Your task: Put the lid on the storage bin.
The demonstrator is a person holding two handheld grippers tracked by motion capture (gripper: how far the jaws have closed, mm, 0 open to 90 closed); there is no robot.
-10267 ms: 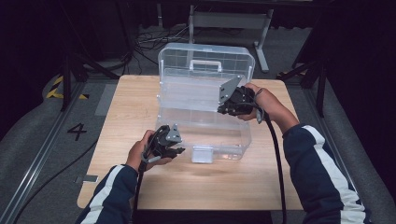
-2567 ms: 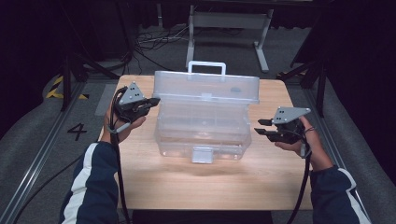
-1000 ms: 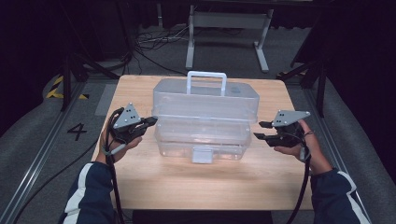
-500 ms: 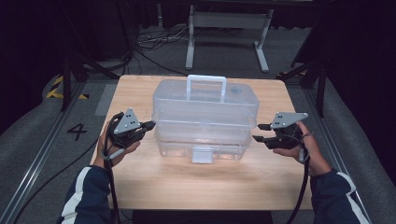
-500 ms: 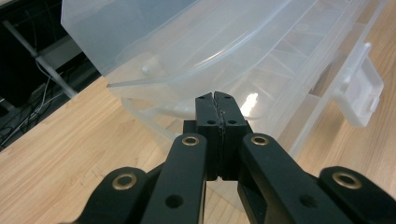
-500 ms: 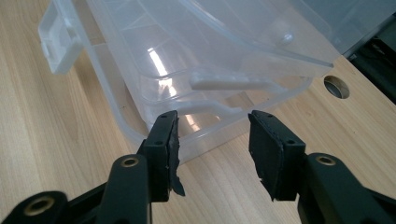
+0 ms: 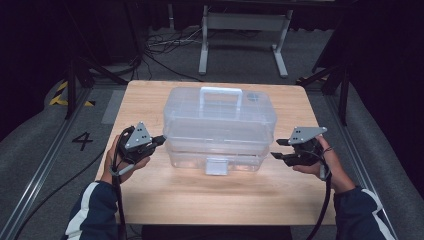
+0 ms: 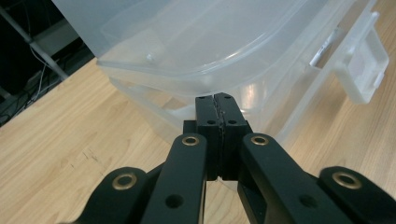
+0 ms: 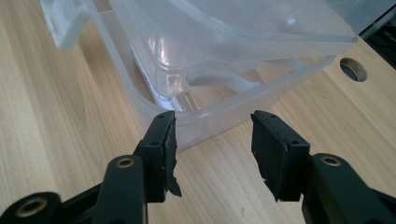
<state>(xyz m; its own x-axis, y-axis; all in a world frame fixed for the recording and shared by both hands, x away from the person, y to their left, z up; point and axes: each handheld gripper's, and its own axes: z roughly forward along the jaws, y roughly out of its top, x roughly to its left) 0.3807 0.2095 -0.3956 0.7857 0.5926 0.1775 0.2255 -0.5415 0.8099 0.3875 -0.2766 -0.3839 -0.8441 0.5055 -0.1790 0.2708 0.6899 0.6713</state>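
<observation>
Here the clear plastic box (image 7: pixel 220 127) stands in the middle of the wooden table (image 7: pixel 210 195), its lid down, its white handle (image 7: pixel 220 96) upright along the far side of the lid and its front latch (image 7: pixel 217 166) facing the table's near edge. The lid does not sit flush: in both gripper views its rim (image 8: pixel 187 65) stands a little above the rim of the box body.

The left gripper (image 7: pixel 159 140) is held at the box's left end, towards the table's left edge, its tips at the seam between lid and body. In the left gripper view its jaws are pressed flat together with nothing between them, just under the lid's rim; whether they touch the plastic I cannot tell.

The right gripper (image 7: pixel 276 149) is held at the box's right end, towards the table's right edge, just beside the wall but apart from it. Its jaws stand about half open and have just been opening; nothing is between them. In the right gripper view they point at the near lower corner of the box, with bare table beneath them and a round hole (image 9: pixel 353 68) in the table beyond.
</observation>
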